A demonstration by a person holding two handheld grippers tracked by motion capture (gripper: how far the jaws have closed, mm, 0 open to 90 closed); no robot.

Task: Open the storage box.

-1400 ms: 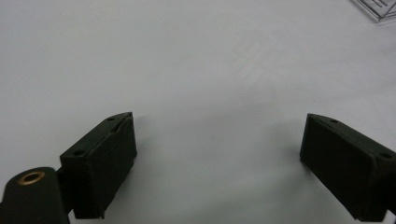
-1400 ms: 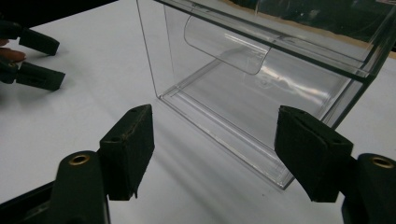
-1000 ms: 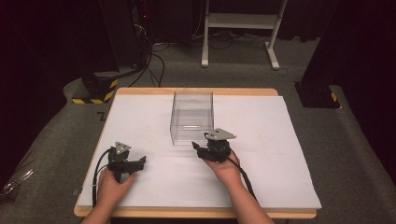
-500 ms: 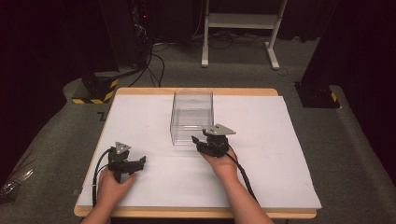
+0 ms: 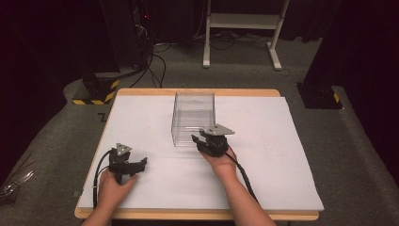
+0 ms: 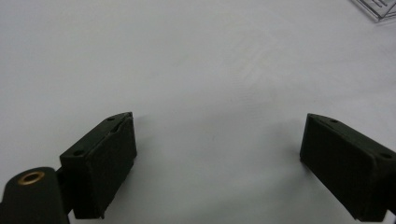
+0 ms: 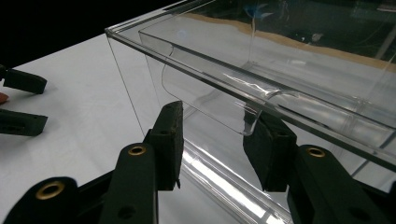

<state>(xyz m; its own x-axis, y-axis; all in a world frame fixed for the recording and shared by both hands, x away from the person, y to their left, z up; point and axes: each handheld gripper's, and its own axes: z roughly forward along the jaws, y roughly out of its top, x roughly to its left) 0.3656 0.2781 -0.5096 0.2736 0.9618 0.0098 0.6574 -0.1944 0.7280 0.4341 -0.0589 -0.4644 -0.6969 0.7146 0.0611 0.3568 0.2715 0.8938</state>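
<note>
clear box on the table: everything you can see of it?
The clear plastic box is a tall, open-topped rectangular bin with thin see-through walls, a rim and nothing visible inside. It stands upright on the white sheet near the table's middle. The right claw has been closing around a curved tab hanging from its near wall; whether the pads touch it yet is unclear. The left claw is away from it, open.

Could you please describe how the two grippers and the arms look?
Both the left gripper and the right gripper are black, each with a grey three-cornered plate on top and a black cable trailing back. The jaws are flat black blocks on arms with brass-coloured rivets. The forearms are bare, with no sleeves or gloves in sight.
</note>
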